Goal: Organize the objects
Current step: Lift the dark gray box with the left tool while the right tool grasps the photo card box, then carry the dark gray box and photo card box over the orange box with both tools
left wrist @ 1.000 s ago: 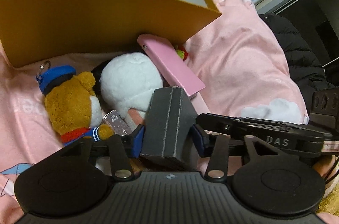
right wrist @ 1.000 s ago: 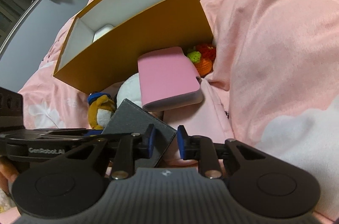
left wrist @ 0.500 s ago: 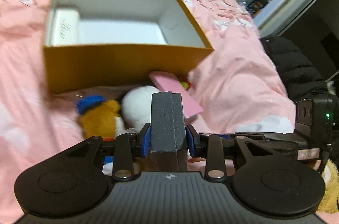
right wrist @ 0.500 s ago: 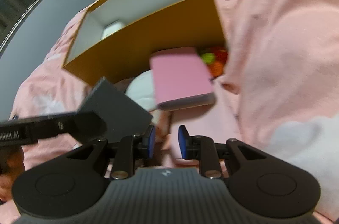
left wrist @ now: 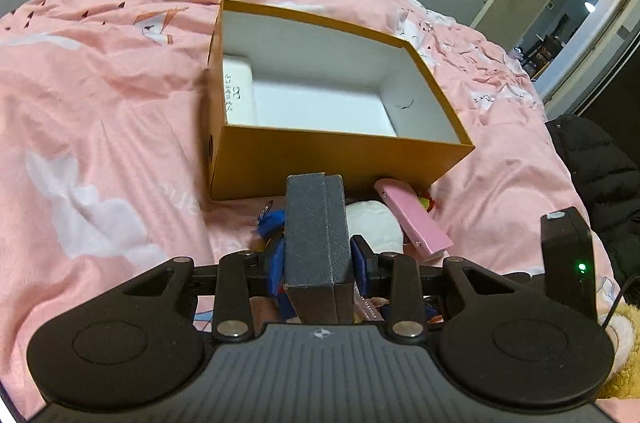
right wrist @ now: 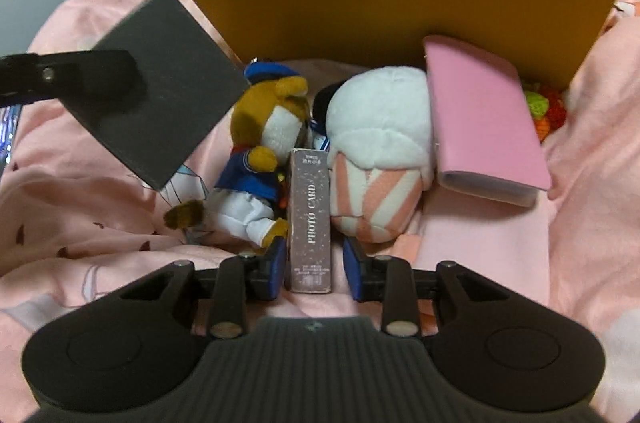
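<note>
The left claw (left wrist: 318, 267) clamps the grey case (left wrist: 316, 231); it should clear the orange box (left wrist: 320, 159) rim before release. The right claw (right wrist: 315, 263), just widening, straddles the photo-card box (right wrist: 310, 219) ungripped.

Plush toys (right wrist: 280, 143), card box (right wrist: 310, 219) between; open box (left wrist: 336, 159) behind

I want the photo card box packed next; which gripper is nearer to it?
Right. The right gripper has the photo card box between its open jaws, unclamped. The left gripper is lifted away, holding the dark grey case.
</note>
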A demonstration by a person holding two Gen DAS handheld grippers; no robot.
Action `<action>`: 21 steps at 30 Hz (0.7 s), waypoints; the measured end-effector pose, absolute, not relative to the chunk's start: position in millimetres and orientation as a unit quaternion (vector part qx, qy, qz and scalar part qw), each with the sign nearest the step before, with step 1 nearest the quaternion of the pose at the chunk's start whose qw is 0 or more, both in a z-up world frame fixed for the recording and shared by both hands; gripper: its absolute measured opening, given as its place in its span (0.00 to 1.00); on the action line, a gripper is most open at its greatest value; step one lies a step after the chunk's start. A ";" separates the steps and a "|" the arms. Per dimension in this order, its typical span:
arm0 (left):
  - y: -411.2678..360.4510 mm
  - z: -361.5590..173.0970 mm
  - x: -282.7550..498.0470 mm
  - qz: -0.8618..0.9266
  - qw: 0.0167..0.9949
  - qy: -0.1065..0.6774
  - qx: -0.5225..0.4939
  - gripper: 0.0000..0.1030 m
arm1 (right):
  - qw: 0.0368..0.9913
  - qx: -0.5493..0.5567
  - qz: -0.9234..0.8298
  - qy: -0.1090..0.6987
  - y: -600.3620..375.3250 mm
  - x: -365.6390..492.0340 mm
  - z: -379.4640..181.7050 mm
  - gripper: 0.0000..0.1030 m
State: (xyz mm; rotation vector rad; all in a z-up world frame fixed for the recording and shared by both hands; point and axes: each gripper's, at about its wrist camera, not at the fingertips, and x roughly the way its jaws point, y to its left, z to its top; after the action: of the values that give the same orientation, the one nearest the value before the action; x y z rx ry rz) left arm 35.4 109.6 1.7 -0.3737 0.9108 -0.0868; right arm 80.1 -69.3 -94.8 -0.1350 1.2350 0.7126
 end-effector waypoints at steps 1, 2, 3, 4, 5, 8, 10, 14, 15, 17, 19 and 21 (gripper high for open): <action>110.6 -0.3 35.6 -0.044 0.879 0.439 -0.182 0.37 | 0.752 -0.064 0.327 0.569 -66.9 81.2 -97.1 0.32; 111.0 -1.9 35.9 -0.046 0.878 0.440 -0.183 0.37 | 0.749 -0.065 0.328 0.572 -64.8 82.0 -98.9 0.32; 110.5 -3.5 36.4 -0.048 0.877 0.442 -0.184 0.37 | 0.748 -0.065 0.328 0.574 -62.9 82.4 -100.6 0.32; 110.1 -4.9 37.0 -0.048 0.876 0.443 -0.182 0.37 | 0.746 -0.067 0.329 0.576 -61.1 82.6 -102.3 0.29; 109.6 -6.1 37.2 -0.048 0.876 0.444 -0.180 0.37 | 0.745 -0.067 0.329 0.577 -60.0 82.5 -103.8 0.27; 111.1 -7.1 35.5 -0.047 0.877 0.444 -0.178 0.37 | 0.747 -0.070 0.330 0.573 -59.5 80.1 -103.2 0.25; 112.5 -7.0 34.6 -0.046 0.877 0.444 -0.180 0.37 | 0.749 -0.073 0.331 0.569 -59.6 77.3 -100.5 0.25; 113.1 -4.6 33.4 -0.043 0.878 0.442 -0.178 0.37 | 0.757 -0.075 0.336 0.556 -63.5 70.5 -89.7 0.24; 113.2 -3.6 32.8 -0.043 0.879 0.441 -0.177 0.37 | 0.760 -0.073 0.337 0.551 -66.5 68.8 -84.9 0.24; 113.3 -1.6 32.1 -0.042 0.881 0.438 -0.175 0.37 | 0.766 -0.068 0.338 0.543 -73.1 65.9 -75.5 0.24; 112.8 0.6 31.8 -0.041 0.882 0.436 -0.173 0.37 | 0.771 -0.059 0.339 0.535 -81.4 66.3 -65.9 0.24; 111.3 3.3 32.4 -0.040 0.884 0.434 -0.171 0.37 | 0.778 -0.048 0.339 0.527 -90.2 66.5 -55.2 0.24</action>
State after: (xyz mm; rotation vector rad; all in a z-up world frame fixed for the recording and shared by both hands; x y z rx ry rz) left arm 32.4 111.3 3.3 -0.3551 0.9022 -0.0839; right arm 66.5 -90.2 -55.2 -0.1028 1.1401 0.7323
